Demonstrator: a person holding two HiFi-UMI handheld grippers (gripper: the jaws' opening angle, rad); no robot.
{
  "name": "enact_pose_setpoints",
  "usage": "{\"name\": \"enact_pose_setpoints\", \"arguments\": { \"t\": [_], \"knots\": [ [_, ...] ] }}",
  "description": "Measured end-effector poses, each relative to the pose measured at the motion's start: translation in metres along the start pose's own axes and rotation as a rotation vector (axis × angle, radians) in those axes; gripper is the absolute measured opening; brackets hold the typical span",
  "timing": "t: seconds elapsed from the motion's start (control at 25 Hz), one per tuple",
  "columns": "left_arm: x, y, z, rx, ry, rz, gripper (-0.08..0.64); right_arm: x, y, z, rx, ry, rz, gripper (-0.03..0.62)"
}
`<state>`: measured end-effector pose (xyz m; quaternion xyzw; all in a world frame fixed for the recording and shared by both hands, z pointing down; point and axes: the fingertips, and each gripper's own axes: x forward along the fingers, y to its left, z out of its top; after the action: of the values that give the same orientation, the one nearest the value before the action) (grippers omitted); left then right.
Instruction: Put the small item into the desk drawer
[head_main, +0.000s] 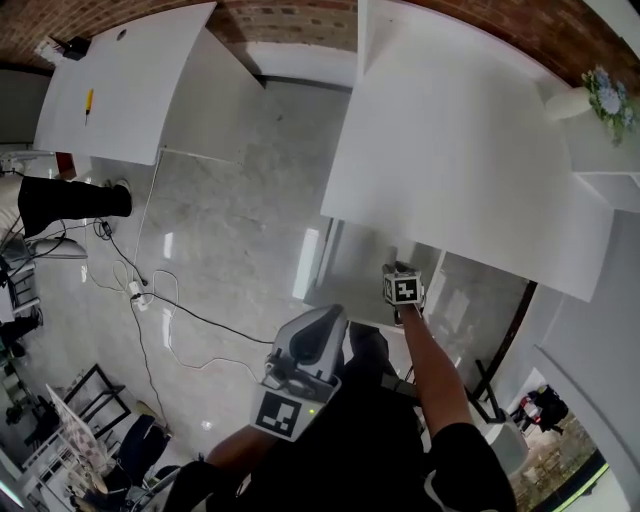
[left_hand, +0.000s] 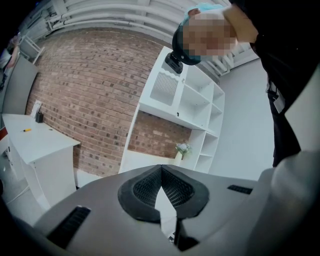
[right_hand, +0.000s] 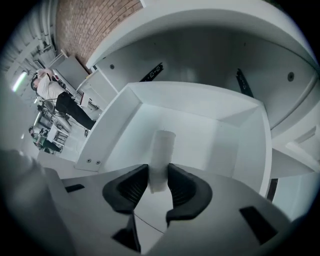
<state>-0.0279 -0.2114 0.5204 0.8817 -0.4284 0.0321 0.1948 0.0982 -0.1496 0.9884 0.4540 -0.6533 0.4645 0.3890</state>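
Closest to my head view is the left gripper (head_main: 322, 318), low in the near middle of the picture with its marker cube turned up toward me. In its own view the two black pads meet at the tips with nothing between them, and it faces a brick wall (left_hand: 85, 100) and a white shelf unit (left_hand: 195, 105) far off. To the right and farther out, the right gripper (right_hand: 160, 181) points steeply down at the near edge of the white desk (head_main: 460, 150), where the drawer (right_hand: 112, 125) stands pulled out. Its jaws are set narrow on the small item (right_hand: 161, 157), a pale, stubby cylinder pinched between the pads with its far end poking out past the tips. The item hangs over the white inside of the drawer, about midway between the left and right walls; whether it touches the drawer floor I cannot tell. Cables (head_main: 170, 310) trail across the shiny grey floor to the left, well apart from both grippers.
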Motion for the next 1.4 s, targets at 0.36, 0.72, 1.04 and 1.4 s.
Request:
{"name": "enact_pose_setpoints", "arguments": {
  "t": [0.36,0.72,1.04,1.4],
  "knots": [
    [0.006,0.006,-0.011,-0.007,0.029,-0.001,0.023,0.021,-0.01,-0.009,0.038,0.055,0.003,0.141],
    [0.006,0.009,-0.016,-0.006,0.053,0.007,0.023,0.034,-0.017,-0.019,0.065,0.108,-0.003,0.146],
    [0.004,0.007,-0.018,-0.001,0.054,0.002,0.023,0.037,-0.017,-0.018,0.07,0.113,0.001,0.16],
    [-0.004,0.002,-0.013,0.002,0.039,-0.009,0.023,0.02,-0.009,-0.015,0.082,0.1,-0.012,0.184]
  ]
}}
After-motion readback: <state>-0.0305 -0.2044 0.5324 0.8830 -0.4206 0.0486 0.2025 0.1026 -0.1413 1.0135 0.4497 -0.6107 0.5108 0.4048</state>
